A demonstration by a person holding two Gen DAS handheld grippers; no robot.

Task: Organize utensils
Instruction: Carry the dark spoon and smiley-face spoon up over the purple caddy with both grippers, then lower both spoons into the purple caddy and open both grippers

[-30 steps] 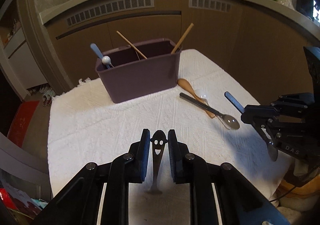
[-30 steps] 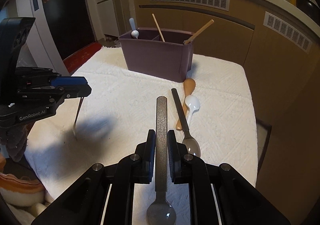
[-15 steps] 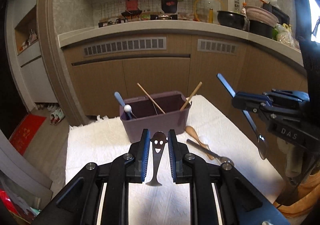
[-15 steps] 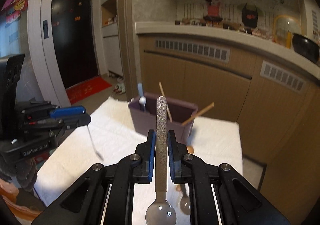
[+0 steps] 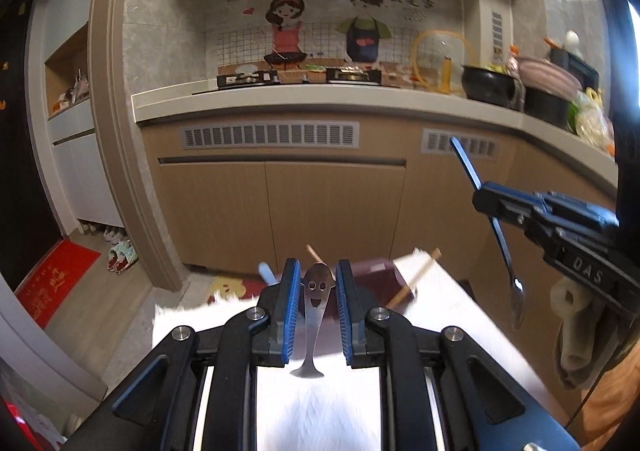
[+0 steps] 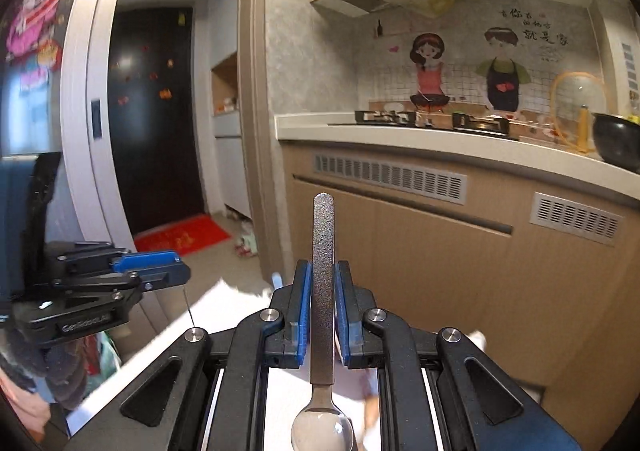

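Gripping a smiley-cut metal spoon [image 5: 317, 303] and a dark-handled spoon [image 6: 323, 291].

Each wrist view looks forward along its own tool, raised above the table [image 5: 460, 315] and facing the kitchen wall; the left view catches the right tool [image 5: 486, 203] at its right edge; both share the cartoon mural [image 6: 468, 63] and cabinets [image 5: 332, 207].

A red doormat [image 6: 185, 237] lies before the dark door [image 6: 156, 115].
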